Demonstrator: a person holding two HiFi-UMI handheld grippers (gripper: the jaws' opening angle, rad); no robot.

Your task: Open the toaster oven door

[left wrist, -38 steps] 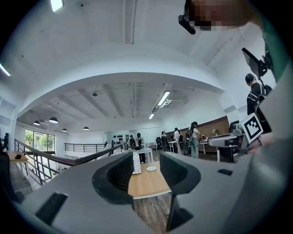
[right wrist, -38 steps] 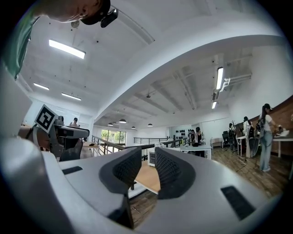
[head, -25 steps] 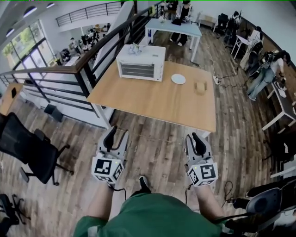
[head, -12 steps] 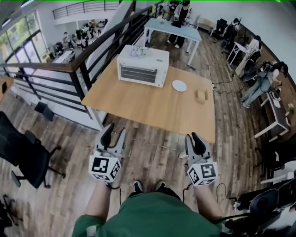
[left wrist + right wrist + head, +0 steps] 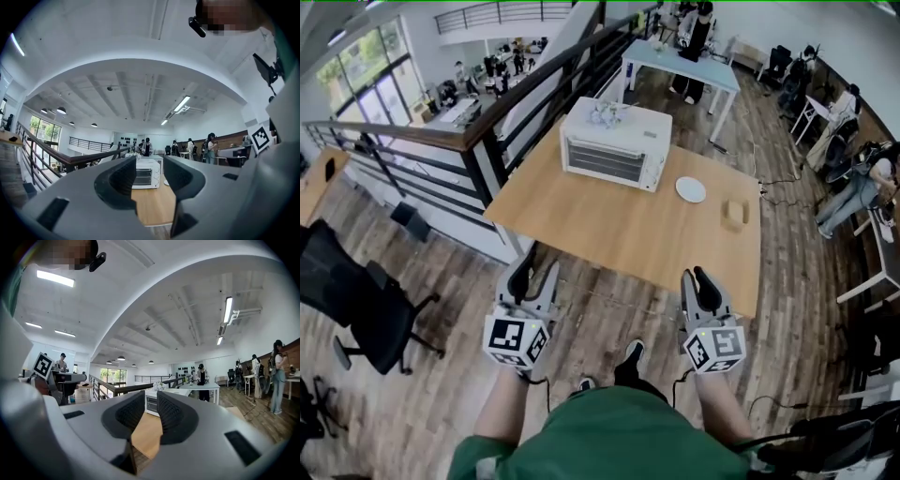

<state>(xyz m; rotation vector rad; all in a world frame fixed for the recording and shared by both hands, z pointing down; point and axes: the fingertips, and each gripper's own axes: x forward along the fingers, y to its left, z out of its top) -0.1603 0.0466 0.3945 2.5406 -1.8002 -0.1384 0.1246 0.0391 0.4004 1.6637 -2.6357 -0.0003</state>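
At the far end of the table [image 5: 619, 234], the toaster oven [image 5: 616, 143] stands shut, well apart from the left gripper [image 5: 536, 272] and right gripper [image 5: 697, 281] — jaws apart, empty — so the person should probably step closer, squaring one gripper to the door's upper edge.

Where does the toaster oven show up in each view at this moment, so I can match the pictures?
Head view: toaster oven upper centre, on the far left part of the wooden table.
Left gripper view: lower centre, small, framed by the jaws.
Right gripper view: lower centre, partly hidden by the jaws.
Shared landmark: that table, below the oven in both gripper views.
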